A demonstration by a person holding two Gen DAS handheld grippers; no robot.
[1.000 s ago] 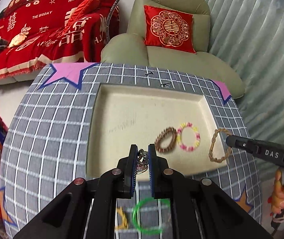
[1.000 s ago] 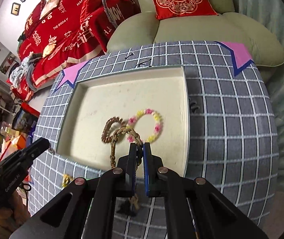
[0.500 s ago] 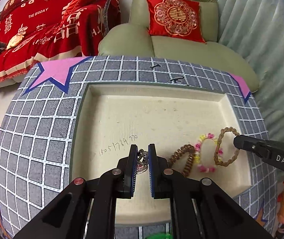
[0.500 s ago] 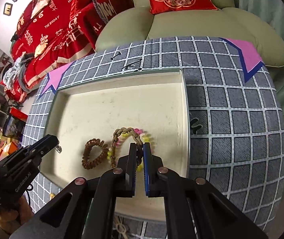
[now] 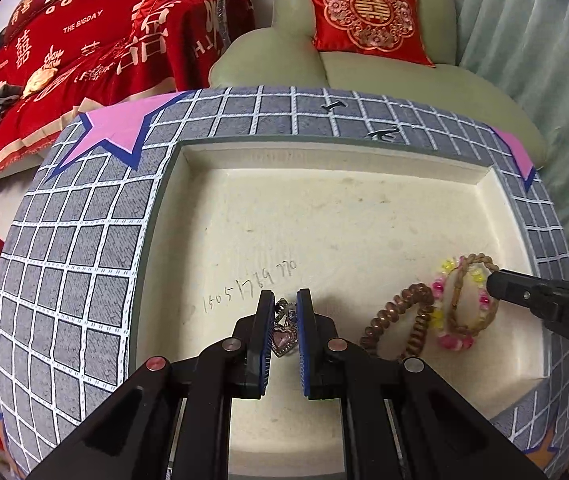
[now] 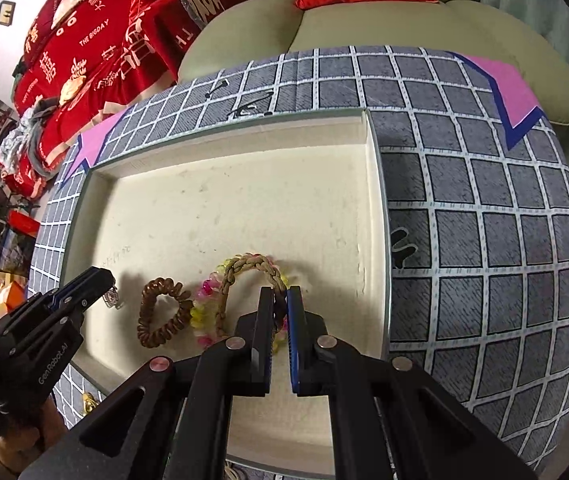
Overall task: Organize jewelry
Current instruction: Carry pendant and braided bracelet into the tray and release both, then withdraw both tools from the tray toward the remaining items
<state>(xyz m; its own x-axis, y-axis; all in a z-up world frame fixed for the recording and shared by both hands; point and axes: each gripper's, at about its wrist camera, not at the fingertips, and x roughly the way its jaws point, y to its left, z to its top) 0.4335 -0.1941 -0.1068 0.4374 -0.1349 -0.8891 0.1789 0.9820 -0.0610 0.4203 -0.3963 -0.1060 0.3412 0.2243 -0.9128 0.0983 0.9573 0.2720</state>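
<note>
A: Where does the jewelry sit?

B: Everything relates to the cream tray (image 5: 364, 216) on the checked table (image 5: 64, 248). The left tongs (image 5: 285, 312) hang over the tray's near middle, pinching a silver chain with a pink heart charm (image 5: 283, 338). The right tongs (image 6: 281, 304) are clamped on a braided tan bracelet (image 6: 244, 266) by the tray's right side. That bracelet hangs over a pink and yellow bead bracelet (image 6: 206, 312); a brown coil bracelet (image 6: 160, 312) lies just left of it on the tray floor.

A: How should the setting down go?

B: My judgement: lower each piece until it rests on the tray floor, then let go, so nothing bounces. The braided bracelet would sit better clear of the bead one, towards the tray's far side.

A: Is there room?

B: The tray's far half is bare. Its raised right wall (image 6: 374, 200) stands near the right tongs, so move away from it.
</note>
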